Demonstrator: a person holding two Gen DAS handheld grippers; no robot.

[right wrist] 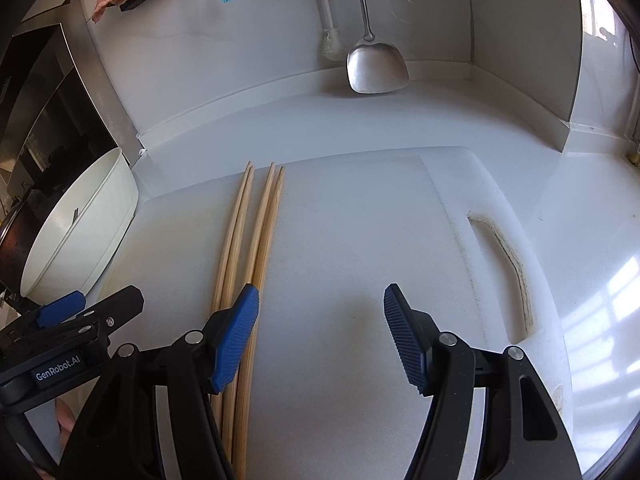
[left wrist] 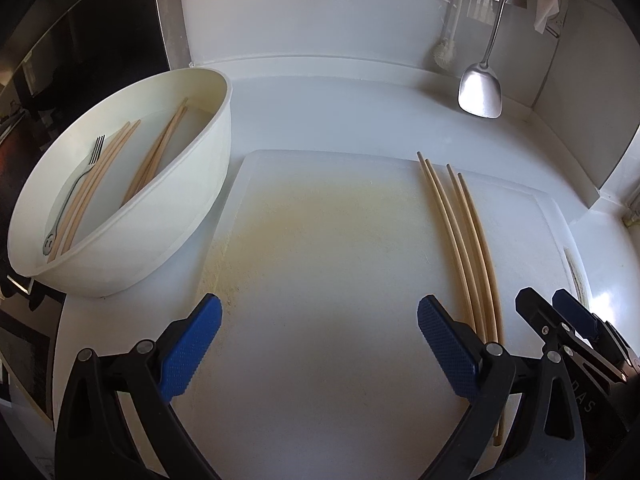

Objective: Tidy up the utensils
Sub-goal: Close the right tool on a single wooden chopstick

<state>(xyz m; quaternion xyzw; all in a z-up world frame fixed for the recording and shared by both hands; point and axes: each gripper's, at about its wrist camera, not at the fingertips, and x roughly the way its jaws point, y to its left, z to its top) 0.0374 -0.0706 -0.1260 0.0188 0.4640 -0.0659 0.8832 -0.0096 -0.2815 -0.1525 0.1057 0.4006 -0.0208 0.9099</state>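
Several wooden chopsticks [left wrist: 460, 240] lie side by side on the white cutting board [left wrist: 340, 240], toward its right side. More chopsticks [left wrist: 156, 152] and a metal fork [left wrist: 86, 176] rest in the white bowl [left wrist: 192, 208] at the left. My left gripper [left wrist: 319, 308] hangs open over the bare board, its right finger just left of the chopsticks. My right gripper [right wrist: 320, 296] is open too, with nothing between its fingers. Its left finger [right wrist: 236, 340] lies over the chopsticks [right wrist: 256, 232]. Each gripper shows in the other's view: the right gripper [left wrist: 554, 300] and the left gripper [right wrist: 100, 300].
A steel spatula [right wrist: 376, 68] and a white dish brush [right wrist: 330, 40] hang against the back wall. The board has a handle slot [right wrist: 508, 268] at its right edge. The bowl [right wrist: 80, 232] stands off the board's left side, beside a dark appliance [right wrist: 48, 120].
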